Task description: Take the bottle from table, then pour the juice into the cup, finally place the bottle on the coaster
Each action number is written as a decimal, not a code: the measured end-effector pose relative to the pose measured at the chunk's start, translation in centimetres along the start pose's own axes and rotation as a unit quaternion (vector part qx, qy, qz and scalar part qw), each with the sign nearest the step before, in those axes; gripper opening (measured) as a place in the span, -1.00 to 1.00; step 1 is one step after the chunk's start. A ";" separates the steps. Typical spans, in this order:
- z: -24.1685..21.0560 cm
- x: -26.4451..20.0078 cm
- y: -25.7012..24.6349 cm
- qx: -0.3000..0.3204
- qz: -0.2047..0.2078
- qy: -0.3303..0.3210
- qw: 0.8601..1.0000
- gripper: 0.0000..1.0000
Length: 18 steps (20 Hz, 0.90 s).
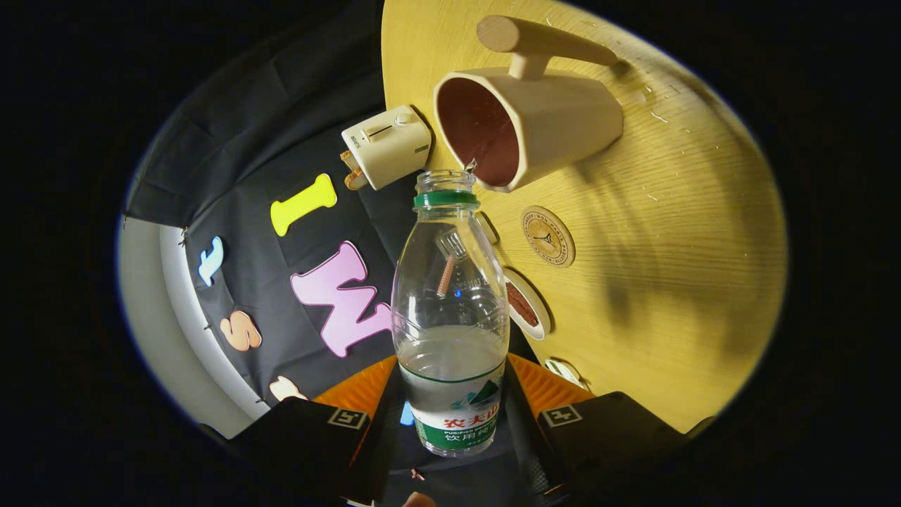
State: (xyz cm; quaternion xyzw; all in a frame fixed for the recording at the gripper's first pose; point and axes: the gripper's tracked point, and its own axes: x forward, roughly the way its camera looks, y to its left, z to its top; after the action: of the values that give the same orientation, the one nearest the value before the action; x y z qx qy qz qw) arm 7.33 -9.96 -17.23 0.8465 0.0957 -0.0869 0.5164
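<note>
My gripper [450, 394] is shut on a clear plastic bottle [450, 310] with a green neck ring, no cap and a green-and-white label; both fingers press on its lower body. A little clear liquid lies in the bottle. The whole view is rolled, so the wooden table [669, 267] looks tipped. The bottle's open mouth is at the rim of a cream cup [528, 127] with a dark red inside and a long wooden handle, and a small drop shows at the mouth. A round wooden coaster [547, 236] lies on the table just beside the cup, beyond the bottle's shoulder.
A cream toaster [386, 146] stands at the table's edge next to the cup. A small white dish [529, 306] with something brown in it lies near the bottle's side, and another small white item [565, 372] sits by the right finger.
</note>
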 end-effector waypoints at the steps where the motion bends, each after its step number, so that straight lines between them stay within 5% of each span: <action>1: 0.0 -0.1 0.3 0.007 0.004 -0.001 1.000 0.48; 18: 0.5 0.0 3.7 0.073 0.030 -0.027 0.996 0.48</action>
State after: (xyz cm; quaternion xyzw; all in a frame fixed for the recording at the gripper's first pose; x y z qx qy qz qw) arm 8.20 -12.11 -14.31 0.8820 0.0500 -0.1012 0.4576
